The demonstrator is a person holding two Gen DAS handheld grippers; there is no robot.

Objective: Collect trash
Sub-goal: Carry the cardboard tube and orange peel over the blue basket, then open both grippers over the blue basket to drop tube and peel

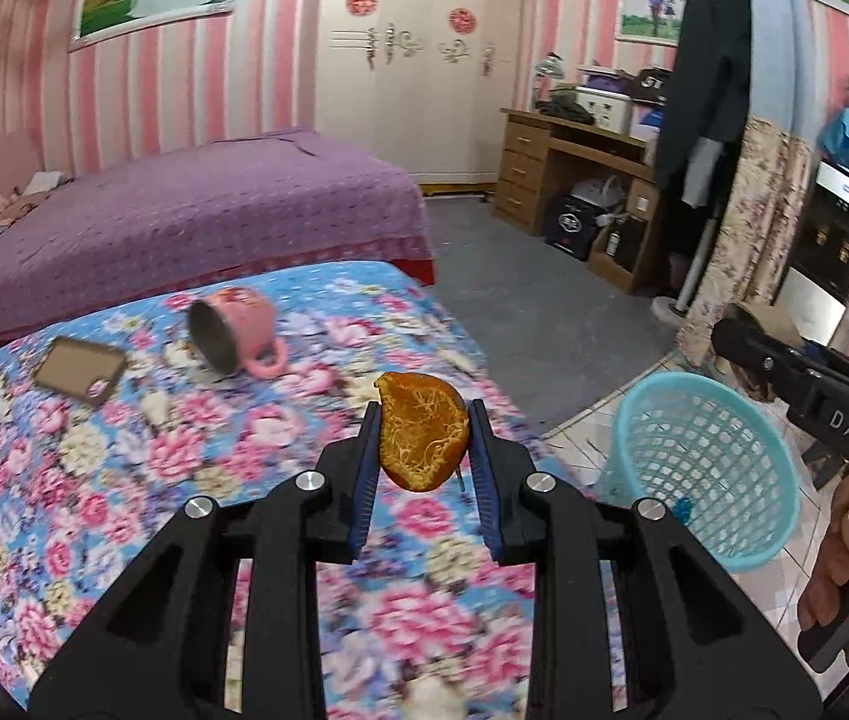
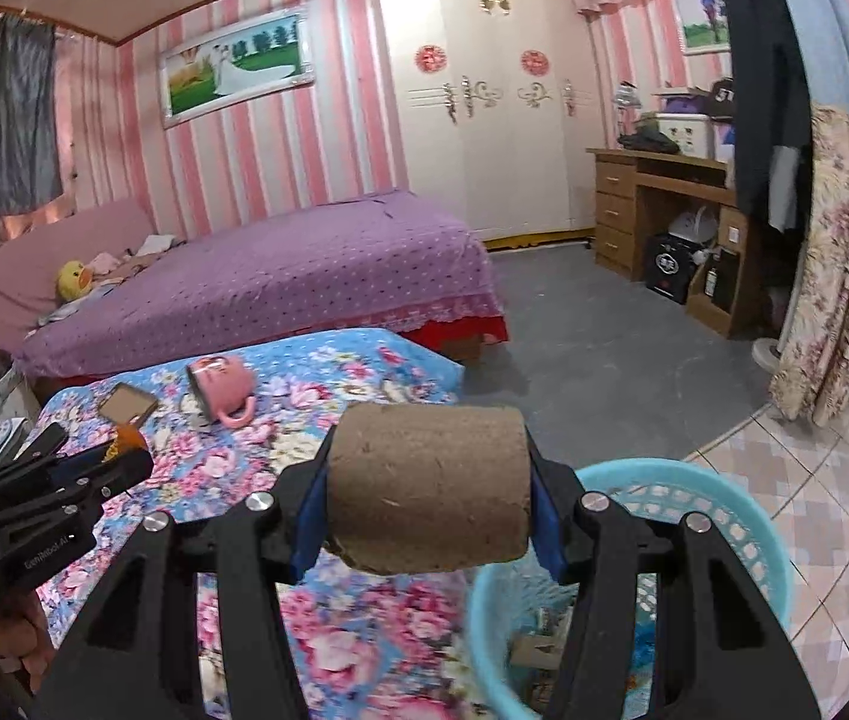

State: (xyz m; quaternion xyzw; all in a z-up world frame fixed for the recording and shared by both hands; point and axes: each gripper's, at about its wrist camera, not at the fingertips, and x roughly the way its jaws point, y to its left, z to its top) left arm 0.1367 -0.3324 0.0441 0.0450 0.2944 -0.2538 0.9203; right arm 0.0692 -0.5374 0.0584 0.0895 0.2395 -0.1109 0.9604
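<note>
The left gripper (image 1: 422, 429) pinches an orange peel piece (image 1: 422, 429) over the floral bedspread's (image 1: 124, 450) edge; the right gripper (image 2: 429, 483), tilted down, clamps a brown cardboard roll (image 2: 429, 483) above the blue mesh plastic basket's (image 2: 718, 501) rim.

Rough matt cardboard roll (image 2: 429, 489), perforated plastic basket (image 1: 706, 468), floral cloth (image 1: 124, 456)

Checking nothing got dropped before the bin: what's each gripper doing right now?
Left gripper: closed on an orange peel.
Right gripper: closed on a brown cardboard roll, near the blue basket.

A mug (image 1: 235, 330) lies on the table (image 1: 124, 480), basket (image 1: 700, 468) right of it.
</note>
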